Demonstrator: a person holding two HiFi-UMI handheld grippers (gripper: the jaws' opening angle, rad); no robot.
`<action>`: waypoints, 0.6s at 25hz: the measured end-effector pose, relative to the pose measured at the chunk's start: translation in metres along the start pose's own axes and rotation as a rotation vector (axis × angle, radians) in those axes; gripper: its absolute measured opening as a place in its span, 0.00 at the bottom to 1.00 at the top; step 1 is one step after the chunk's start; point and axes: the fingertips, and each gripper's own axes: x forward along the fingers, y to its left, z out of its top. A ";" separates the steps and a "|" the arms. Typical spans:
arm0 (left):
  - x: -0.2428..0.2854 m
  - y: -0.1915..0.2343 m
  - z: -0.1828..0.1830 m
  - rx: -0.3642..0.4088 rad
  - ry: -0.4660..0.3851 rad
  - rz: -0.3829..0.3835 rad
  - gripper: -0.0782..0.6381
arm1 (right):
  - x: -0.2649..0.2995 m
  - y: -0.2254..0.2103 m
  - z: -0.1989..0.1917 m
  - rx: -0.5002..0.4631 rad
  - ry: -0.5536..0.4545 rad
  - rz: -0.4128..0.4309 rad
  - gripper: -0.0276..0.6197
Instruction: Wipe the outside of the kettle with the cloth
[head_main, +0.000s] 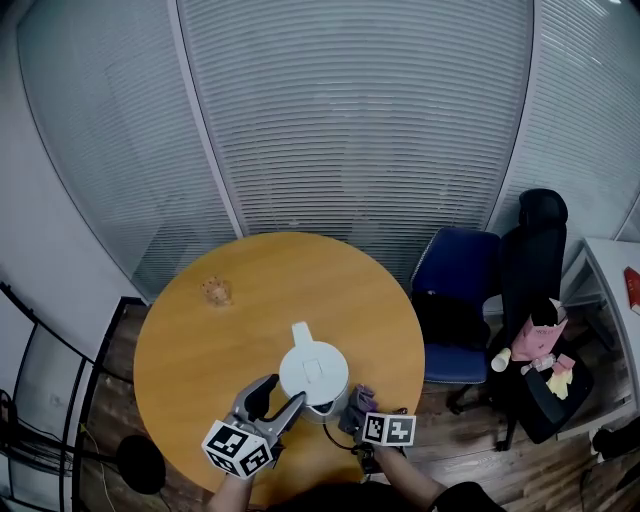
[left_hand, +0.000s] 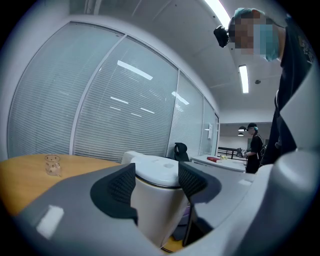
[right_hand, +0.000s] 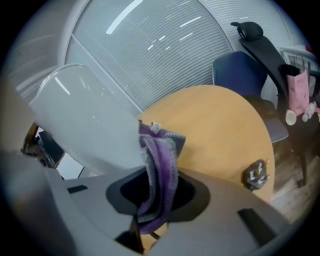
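Observation:
A white kettle (head_main: 313, 375) stands on the round wooden table (head_main: 200, 350), near its front edge. My left gripper (head_main: 278, 398) is open at the kettle's front left, fingertips close to its wall. In the left gripper view the kettle (left_hand: 160, 200) fills the gap between the two dark pads (left_hand: 122, 185) of the left gripper (left_hand: 157, 182); I cannot tell if they touch it. My right gripper (head_main: 358, 415) is shut on a purple cloth (head_main: 362, 398) at the kettle's front right. In the right gripper view the cloth (right_hand: 160, 160) hangs from the right gripper (right_hand: 157, 192) against the kettle's side (right_hand: 85, 120).
A small glass (head_main: 216, 291) sits at the table's far left. A plug (right_hand: 256, 175) lies on the table near the right edge. A blue chair (head_main: 458, 290) and a black chair (head_main: 535, 300) with a pink bag stand to the right. Blinds cover the glass walls behind.

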 end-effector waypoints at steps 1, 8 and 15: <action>0.000 0.000 0.000 -0.001 0.000 0.000 0.49 | -0.006 0.003 0.007 -0.007 -0.015 0.011 0.19; -0.002 0.002 0.000 -0.019 -0.016 0.014 0.49 | -0.073 0.047 0.113 -0.125 -0.279 0.146 0.19; -0.003 0.002 -0.001 -0.042 -0.036 0.035 0.49 | -0.117 0.087 0.181 -0.093 -0.425 0.327 0.19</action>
